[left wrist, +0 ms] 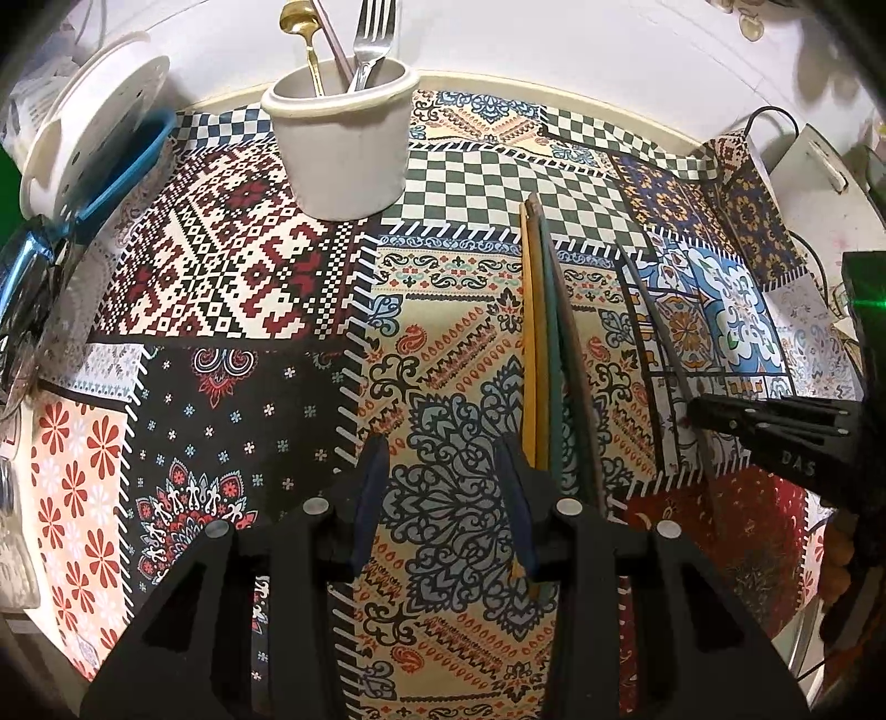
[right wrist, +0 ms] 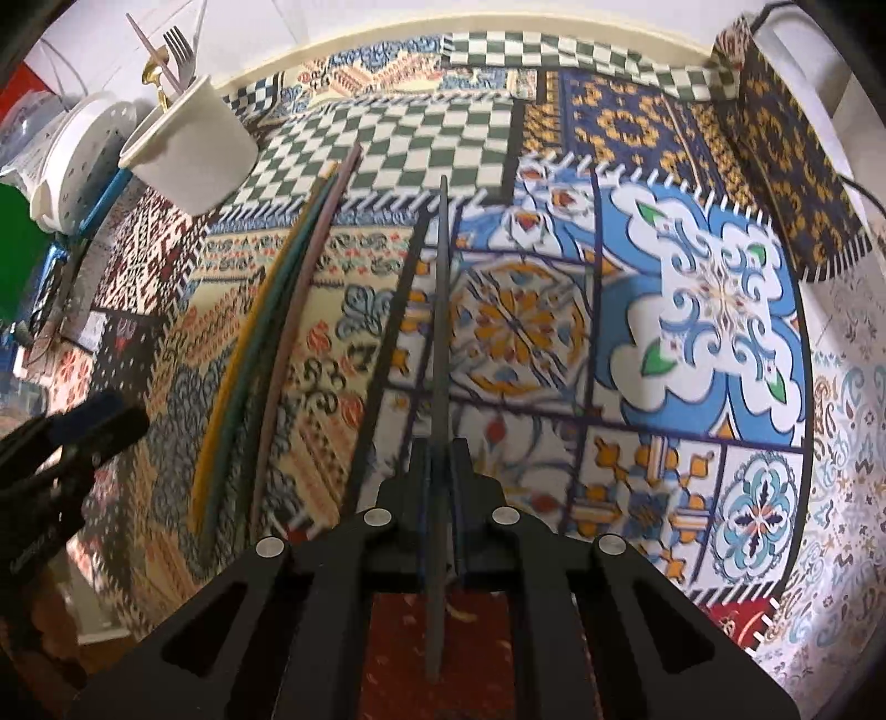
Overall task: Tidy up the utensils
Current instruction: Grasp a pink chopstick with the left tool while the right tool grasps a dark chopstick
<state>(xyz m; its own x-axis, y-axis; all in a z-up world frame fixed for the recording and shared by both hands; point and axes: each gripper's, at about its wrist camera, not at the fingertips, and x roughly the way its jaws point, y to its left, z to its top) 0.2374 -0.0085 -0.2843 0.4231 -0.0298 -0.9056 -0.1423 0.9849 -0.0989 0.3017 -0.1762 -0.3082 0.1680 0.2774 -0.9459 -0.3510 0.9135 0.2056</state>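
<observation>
1. Right gripper (right wrist: 440, 459), nearest in the right wrist view: its two fingers are pressed together on a dark grey chopstick (right wrist: 443, 310), which runs from between the pads away toward the far edge of the table. In the left wrist view this gripper (left wrist: 699, 412) enters from the right with the same thin stick (left wrist: 656, 327) at its tip.
2. Left gripper (left wrist: 443, 471), nearest in the left wrist view: its fingers stand spread apart with nothing between them, only the cloth showing in the gap. The right finger (left wrist: 518, 487) stands just beside the near ends of the loose sticks; whether it touches them cannot be told.
3. Bundle of chopsticks (left wrist: 545, 343), yellow, green and brown, lying side by side on the patterned tablecloth (left wrist: 232, 399), pointing away toward the far side. In the right wrist view the bundle (right wrist: 266, 343) lies to the left of the held stick, apart from it.
4. White holder cup (left wrist: 343, 149), upright at the far left of the cloth, near the wall. It contains a fork (left wrist: 371, 39), a gold spoon (left wrist: 304, 33) and a pinkish stick (left wrist: 332, 39), all standing on end.
5. White perforated lid (left wrist: 88, 122), leaning to the left of the cup beside a blue-rimmed object (left wrist: 133, 160).
</observation>
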